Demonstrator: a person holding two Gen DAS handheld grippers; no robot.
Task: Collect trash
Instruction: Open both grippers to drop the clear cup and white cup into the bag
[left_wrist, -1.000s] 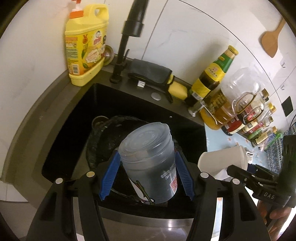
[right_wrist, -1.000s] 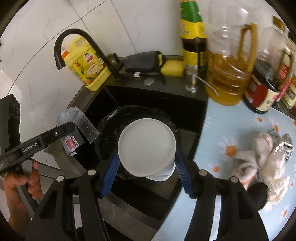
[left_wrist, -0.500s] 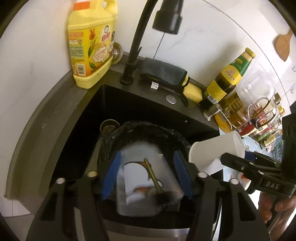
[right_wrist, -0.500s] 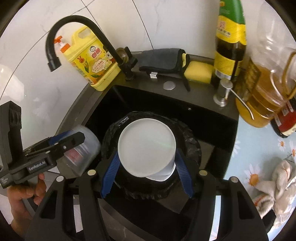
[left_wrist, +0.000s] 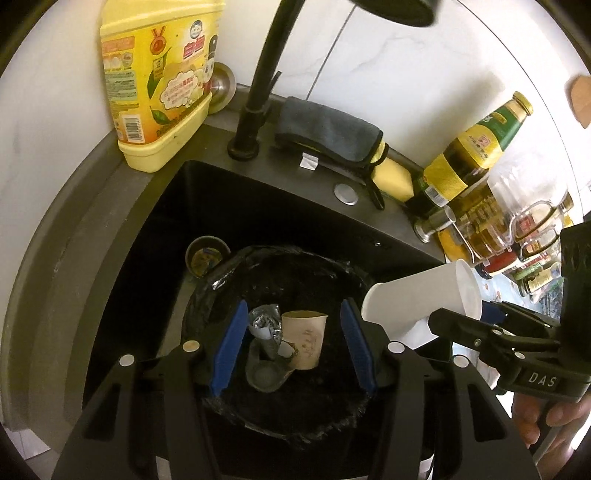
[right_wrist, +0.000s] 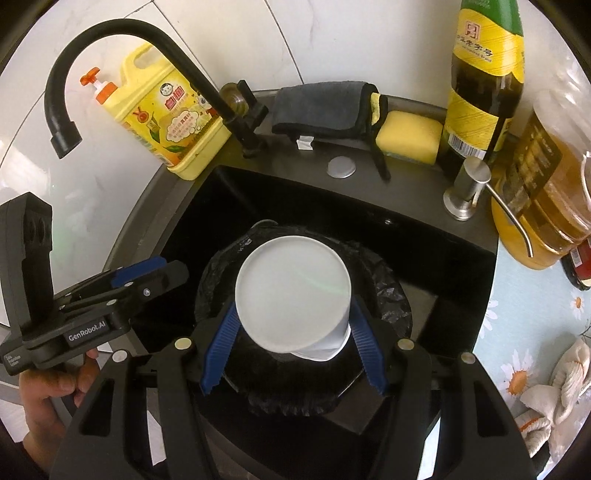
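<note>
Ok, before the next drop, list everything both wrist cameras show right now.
White cup: 1, white, in the right gripper above the bin
Trash bin: 1, black liner, in the sink
Paper cup: 1, tan, inside the bin
Clear cup: 1, clear, inside the bin
Sink: 1, black
Faucet: 1, black, behind the sink
Detergent jug: 1, yellow, left of the faucet
Cloth: 1, grey, on the sink ledge
Sponge: 1, yellow, beside the cloth
Sauce bottle: 1, green and yellow
Oil jug: 1, amber
Left gripper: open, empty
Right gripper: shut on the white cup
</note>
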